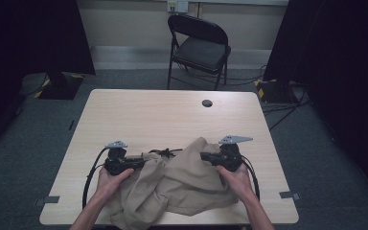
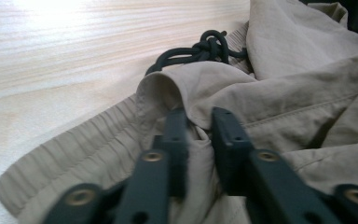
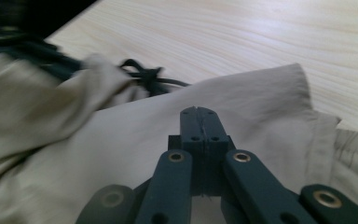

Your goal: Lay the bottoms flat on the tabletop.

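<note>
Khaki shorts (image 1: 177, 184) lie crumpled along the table's (image 1: 172, 115) near edge. At nine o'clock of the heap, the left gripper (image 2: 199, 126) pinches a fabric fold in narrowly parted jaws, which its own view shows. At three o'clock, the right gripper (image 3: 199, 122) rests shut above the cloth, nothing visible between its jaws. Its view shows the black drawstring (image 3: 144, 74) knotted at eleven o'clock.

The left gripper (image 1: 141, 163) and the right gripper (image 1: 204, 156) are black, each with a grey three-cornered plate on top and a black cable behind. Brass-coloured rivets sit along the jaw arms. The forearms are without sleeves.
</note>
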The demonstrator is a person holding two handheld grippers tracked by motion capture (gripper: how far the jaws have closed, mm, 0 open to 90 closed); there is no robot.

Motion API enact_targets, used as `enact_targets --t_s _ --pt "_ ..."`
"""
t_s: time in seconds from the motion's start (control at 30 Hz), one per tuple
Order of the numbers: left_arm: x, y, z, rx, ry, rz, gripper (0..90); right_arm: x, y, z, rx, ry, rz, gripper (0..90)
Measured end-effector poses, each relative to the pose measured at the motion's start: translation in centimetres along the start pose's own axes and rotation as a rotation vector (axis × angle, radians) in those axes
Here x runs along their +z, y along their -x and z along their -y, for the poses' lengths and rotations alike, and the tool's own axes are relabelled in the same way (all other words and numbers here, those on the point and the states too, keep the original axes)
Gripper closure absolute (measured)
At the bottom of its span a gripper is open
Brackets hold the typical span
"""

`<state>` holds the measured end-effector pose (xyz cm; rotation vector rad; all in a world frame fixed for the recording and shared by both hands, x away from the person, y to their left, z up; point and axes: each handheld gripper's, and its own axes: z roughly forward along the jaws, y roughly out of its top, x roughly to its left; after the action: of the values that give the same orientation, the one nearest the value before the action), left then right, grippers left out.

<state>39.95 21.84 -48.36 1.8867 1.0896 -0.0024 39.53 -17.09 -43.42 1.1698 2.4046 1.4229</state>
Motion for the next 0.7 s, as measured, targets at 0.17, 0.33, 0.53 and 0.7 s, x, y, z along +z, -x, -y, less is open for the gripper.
enact_targets --t_s 0.17,0.33,0.53,0.7 --pt "-1.3 1.7 -0.1 0.060 0.046 0.104 86.5 -0.8 1.6 0.4 0.041 0.023 0.068 62.7" --pt "-1.7 4.1 0.5 0.139 0.006 0.162 86.7 1.3 4.6 -1.2 0.098 0.009 0.104 38.2" --pt "0.4 4.2 2.2 0.141 -0.094 0.164 86.8 5.3 6.1 -1.6 0.156 -0.036 0.085 33.5" --pt "1.6 3.3 2.4 0.132 -0.127 0.111 87.0 7.2 5.7 -1.2 0.142 -0.101 0.043 72.3"
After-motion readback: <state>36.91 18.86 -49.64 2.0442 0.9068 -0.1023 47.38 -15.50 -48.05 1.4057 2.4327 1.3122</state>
